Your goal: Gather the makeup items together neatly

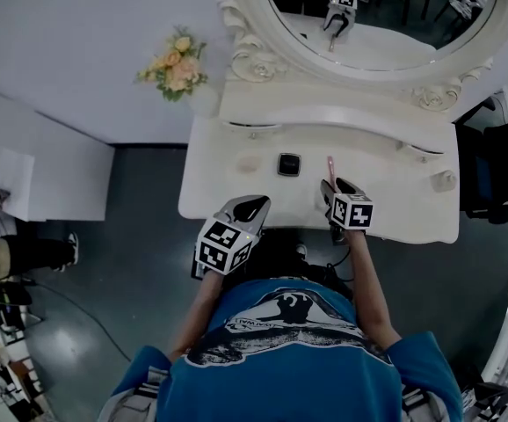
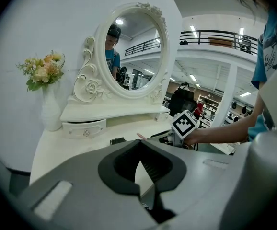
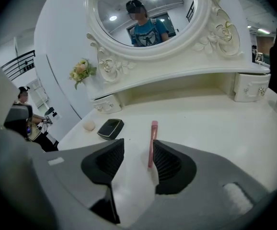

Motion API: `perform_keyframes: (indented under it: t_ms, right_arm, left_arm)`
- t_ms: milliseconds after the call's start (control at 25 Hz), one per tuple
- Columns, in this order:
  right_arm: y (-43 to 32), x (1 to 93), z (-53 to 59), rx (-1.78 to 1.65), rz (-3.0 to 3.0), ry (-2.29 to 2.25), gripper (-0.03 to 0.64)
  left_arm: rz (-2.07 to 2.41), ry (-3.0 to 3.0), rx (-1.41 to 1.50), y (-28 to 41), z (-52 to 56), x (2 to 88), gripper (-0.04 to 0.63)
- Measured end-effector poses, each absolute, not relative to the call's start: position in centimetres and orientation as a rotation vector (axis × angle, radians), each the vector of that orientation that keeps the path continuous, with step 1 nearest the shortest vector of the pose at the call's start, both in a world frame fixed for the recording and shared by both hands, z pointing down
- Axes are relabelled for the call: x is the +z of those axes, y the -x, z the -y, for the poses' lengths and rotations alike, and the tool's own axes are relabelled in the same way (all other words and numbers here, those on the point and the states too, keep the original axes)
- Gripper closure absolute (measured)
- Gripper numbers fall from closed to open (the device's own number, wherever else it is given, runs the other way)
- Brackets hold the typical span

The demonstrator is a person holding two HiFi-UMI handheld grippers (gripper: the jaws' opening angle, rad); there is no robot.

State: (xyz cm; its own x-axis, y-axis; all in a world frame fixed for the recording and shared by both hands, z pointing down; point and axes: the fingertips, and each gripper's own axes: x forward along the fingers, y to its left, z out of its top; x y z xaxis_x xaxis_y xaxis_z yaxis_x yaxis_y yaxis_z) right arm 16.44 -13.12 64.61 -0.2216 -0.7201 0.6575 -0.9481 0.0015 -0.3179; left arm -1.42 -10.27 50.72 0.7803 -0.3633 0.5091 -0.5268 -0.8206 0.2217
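Note:
On the white dressing table (image 1: 395, 202) lie a black compact (image 1: 289, 164), a pale round puff (image 1: 249, 163) to its left, and a pink lipstick tube (image 1: 330, 167) to its right. My right gripper (image 1: 329, 188) stands open at the tube's near end. In the right gripper view the pink tube (image 3: 152, 143) rests on the tabletop beside the right pad, with a wide gap to the left pad. The compact (image 3: 110, 128) and puff (image 3: 88, 125) lie ahead to the left. My left gripper (image 1: 252, 203) hovers at the table's front edge, shut (image 2: 140, 143) and empty.
An oval mirror (image 1: 386, 16) on a raised shelf with small drawers (image 3: 248, 86) backs the table. A vase of flowers (image 1: 177, 67) stands at the back left corner. A small pale jar (image 1: 445, 180) sits at the right end. The person stands at the front edge.

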Motion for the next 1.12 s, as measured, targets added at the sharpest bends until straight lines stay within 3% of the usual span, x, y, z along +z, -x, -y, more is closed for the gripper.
perform_keyframes:
  t_ms: [800,1120]
  right_arm:
    - [-14.9,56.2,2.1,0.8,2.269,-1.703,0.489]
    - [-13.4,54.1,1.1,0.72,2.339,-1.716,0.614]
  left_arm:
    - [0.595,-2.631,0.603,-1.6,2.1,50.9,0.584]
    - [0.626,-2.64,0.558,-1.2,0.4,50.6,0.584]
